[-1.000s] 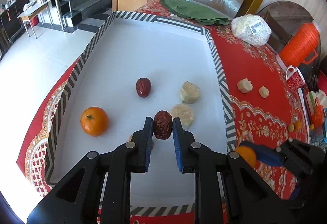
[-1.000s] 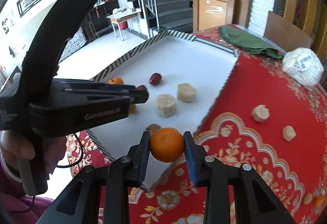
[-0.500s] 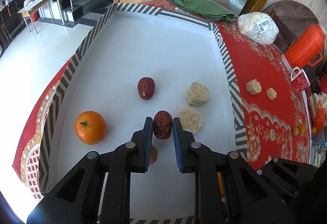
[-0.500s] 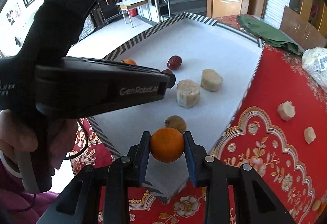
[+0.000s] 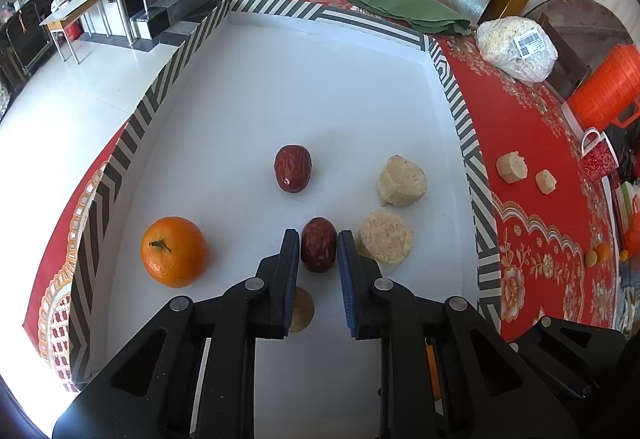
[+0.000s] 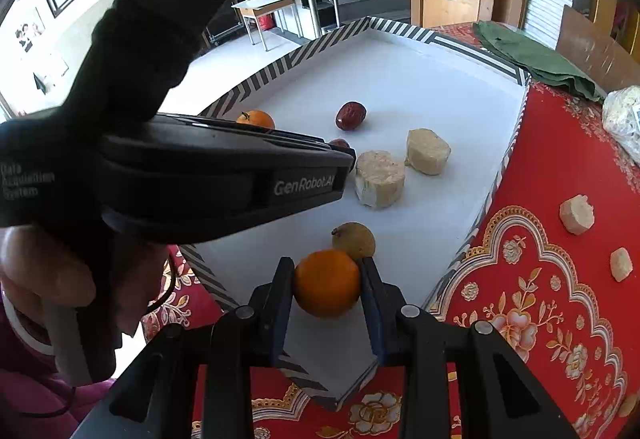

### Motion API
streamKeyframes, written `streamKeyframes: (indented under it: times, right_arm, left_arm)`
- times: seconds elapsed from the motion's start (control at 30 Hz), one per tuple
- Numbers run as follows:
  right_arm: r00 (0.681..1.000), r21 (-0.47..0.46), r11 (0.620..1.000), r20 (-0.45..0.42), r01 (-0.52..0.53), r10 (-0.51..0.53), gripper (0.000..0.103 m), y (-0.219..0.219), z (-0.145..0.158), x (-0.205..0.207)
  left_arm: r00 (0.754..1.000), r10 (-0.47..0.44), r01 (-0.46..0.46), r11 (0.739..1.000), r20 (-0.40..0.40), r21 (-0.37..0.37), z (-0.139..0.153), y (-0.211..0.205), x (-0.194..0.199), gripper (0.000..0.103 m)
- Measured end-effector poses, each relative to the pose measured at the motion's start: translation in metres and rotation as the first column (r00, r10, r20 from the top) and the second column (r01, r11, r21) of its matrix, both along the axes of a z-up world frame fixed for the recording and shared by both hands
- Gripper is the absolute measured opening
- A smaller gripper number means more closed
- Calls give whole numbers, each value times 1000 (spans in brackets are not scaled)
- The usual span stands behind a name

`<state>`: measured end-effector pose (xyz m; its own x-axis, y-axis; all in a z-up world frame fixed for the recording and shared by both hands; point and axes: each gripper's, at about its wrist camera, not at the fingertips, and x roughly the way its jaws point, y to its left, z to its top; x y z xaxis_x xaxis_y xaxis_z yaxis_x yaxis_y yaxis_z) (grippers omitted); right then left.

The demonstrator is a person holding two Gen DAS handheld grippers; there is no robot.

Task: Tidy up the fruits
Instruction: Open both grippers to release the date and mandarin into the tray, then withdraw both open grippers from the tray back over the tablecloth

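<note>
We are sorting fruit into the white tray (image 5: 256,87) with the striped rim, and both tongs are carrying loads. The left tongs (image 5: 318,251) are gripping a red date (image 5: 318,243) over the tray's near middle, just left of a pale round cake (image 5: 385,242); whether the date is touching the floor we cannot tell. The right tongs (image 6: 327,285) are clamping a small orange (image 6: 327,282) above the tray's near edge, right by a brownish fruit (image 6: 354,239) lying there. Already in the tray we are counting a second date (image 5: 293,173), another orange (image 5: 174,251) at the near left, and a second cake (image 5: 402,181) farther right. Out on the red table (image 5: 532,143) two pale chunks (image 5: 511,167) and some small fruits (image 5: 597,255) at the far right are waiting, so we judge the job roughly midway.
</note>
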<state>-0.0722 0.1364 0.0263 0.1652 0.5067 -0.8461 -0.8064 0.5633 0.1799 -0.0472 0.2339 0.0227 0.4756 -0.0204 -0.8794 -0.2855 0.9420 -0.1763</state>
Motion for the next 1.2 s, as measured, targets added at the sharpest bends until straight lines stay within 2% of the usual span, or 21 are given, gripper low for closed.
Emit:
streamKeyframes:
  times: [0.17, 0.4, 0.53, 0.6, 0.73, 0.9, 1.2]
  right_arm:
    - [1000, 28, 999, -21, 24, -23, 35, -8, 6, 2]
    - [998, 84, 994, -19, 69, -68, 38, -32, 21, 4]
    - [995, 95, 990, 10, 101, -102, 41, -48, 32, 2]
    - [993, 104, 988, 13, 118, -120, 41, -57, 36, 3]
    - [986, 112, 980, 9, 166, -168, 41, -76, 38, 7]
    - [976, 120, 969, 1, 216, -217, 41, -100, 38, 10]
    - [963, 132, 955, 5, 267, -270, 42, -123, 43, 11]
  left_arm:
    - [1000, -5, 5, 1000, 2, 9, 0, -1, 0, 20]
    - [1000, 13, -13, 1000, 12, 0, 2, 2, -3, 43]
    - [999, 15, -15, 1000, 50, 8, 9, 3, -7, 52]
    - [997, 7, -9, 1000, 79, 24, 14, 1, -9, 61]
    - [991, -6, 0, 999, 131, 44, 20, -2, -11, 62]
    - [988, -17, 15, 1000, 153, 16, 20, -2, -9, 62]
    - [992, -75, 66, 995, 105, 80, 8, -13, -4, 63]
